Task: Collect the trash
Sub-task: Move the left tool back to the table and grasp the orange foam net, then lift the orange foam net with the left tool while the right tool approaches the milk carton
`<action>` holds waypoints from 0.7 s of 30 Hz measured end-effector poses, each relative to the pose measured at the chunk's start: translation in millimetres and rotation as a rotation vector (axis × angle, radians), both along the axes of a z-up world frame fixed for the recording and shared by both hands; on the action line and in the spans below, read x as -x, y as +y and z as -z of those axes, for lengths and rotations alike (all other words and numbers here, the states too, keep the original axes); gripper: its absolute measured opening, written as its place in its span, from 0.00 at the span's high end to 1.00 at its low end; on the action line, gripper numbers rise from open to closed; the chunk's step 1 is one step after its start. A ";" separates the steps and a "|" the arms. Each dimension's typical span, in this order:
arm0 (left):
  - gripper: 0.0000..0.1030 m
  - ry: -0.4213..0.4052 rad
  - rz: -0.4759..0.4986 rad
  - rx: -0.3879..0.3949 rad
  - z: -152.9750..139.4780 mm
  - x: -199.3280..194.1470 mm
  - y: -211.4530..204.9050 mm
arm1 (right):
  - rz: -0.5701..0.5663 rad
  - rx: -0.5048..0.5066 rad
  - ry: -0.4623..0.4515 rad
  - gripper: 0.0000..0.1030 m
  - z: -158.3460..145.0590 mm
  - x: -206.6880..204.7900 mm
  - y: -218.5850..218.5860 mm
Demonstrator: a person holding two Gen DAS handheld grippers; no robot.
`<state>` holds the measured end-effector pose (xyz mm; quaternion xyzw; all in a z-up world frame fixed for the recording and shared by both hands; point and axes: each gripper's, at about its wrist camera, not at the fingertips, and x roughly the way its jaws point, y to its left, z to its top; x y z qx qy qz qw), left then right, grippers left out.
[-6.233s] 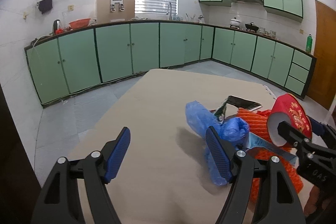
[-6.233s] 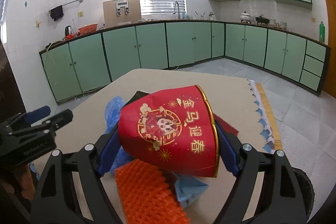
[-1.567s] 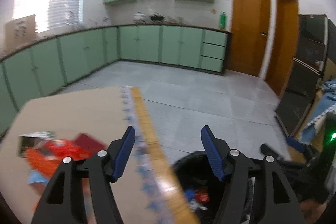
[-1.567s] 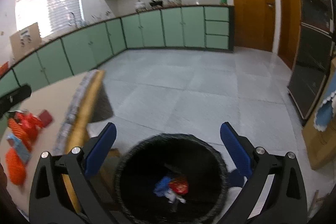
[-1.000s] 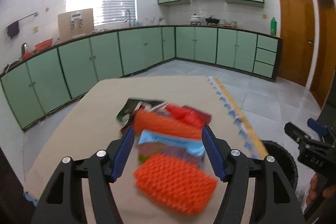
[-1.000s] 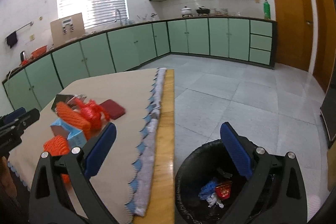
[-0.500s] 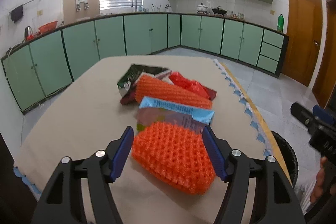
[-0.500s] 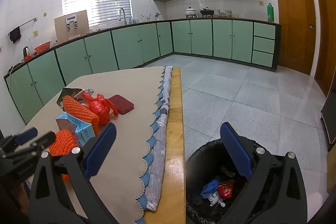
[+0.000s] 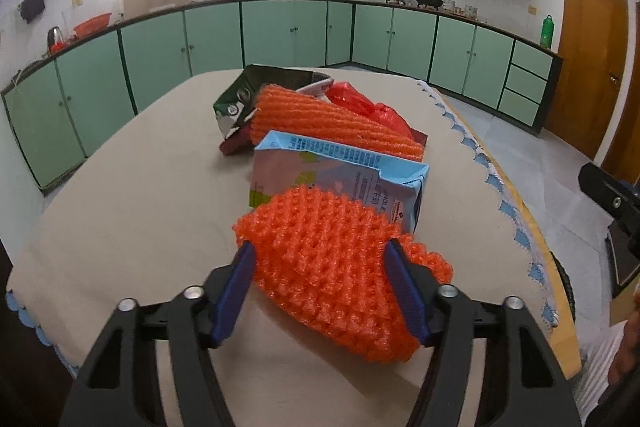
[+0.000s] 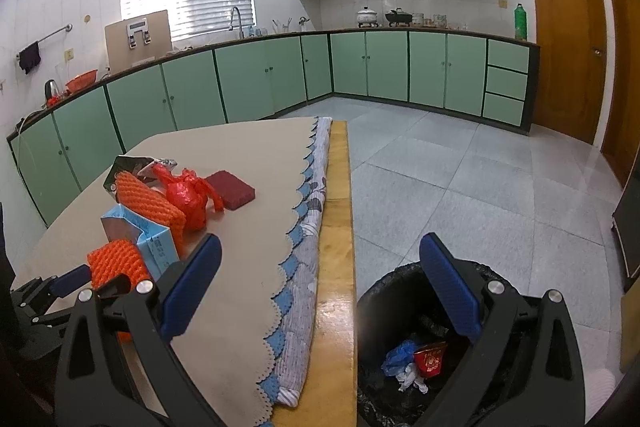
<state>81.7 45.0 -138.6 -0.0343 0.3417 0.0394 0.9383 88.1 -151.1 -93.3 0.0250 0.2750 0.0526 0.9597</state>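
A bumpy orange foam net [image 9: 332, 267] lies at the near end of the cloth-covered table [image 9: 140, 187]. My left gripper [image 9: 320, 251] straddles it, its jaws closing and both blue pads pressing the net's sides. Behind it lie a blue milk carton [image 9: 340, 179], a second orange net [image 9: 328, 123], a red plastic bag [image 9: 364, 103] and a dark green wrapper [image 9: 240, 99]. In the right wrist view my right gripper [image 10: 320, 243] hangs open with nothing between its fingers, between the table edge and a black-lined bin [image 10: 400, 291]. The bin holds a red cup [image 10: 430, 361] and a blue bag.
A flat dark red packet [image 10: 232, 189] sits on the table beyond the red bag. The cloth's scalloped blue edge [image 10: 308, 227] and a wooden table rim run along the side facing the bin. Green cabinets line the walls across a tiled floor [image 10: 460, 167].
My left gripper has sunk onto the near orange net and its jaws have narrowed until the pads touch it. The right gripper's view has barely shifted.
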 end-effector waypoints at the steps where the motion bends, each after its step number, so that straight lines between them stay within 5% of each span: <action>1: 0.51 0.000 0.004 0.006 -0.6 -0.1 0.1 | -0.004 0.001 0.003 0.06 0.9 -0.9 1.5; 3: 0.62 -0.010 0.009 0.011 -2.9 1.6 -0.1 | -0.013 0.004 0.008 0.06 1.8 -2.2 2.9; 4: 0.80 -0.009 0.020 0.020 -3.6 1.9 -0.6 | -0.018 0.005 0.011 0.06 2.1 -2.9 4.2; 8: 0.94 -0.017 0.028 0.039 -7.0 5.4 -0.3 | -0.050 0.009 0.013 0.06 2.6 -5.2 12.0; 21: 0.94 -0.138 -0.066 -0.007 -43.4 30.1 32.5 | -0.241 0.000 -0.018 0.07 -4.2 -17.7 76.5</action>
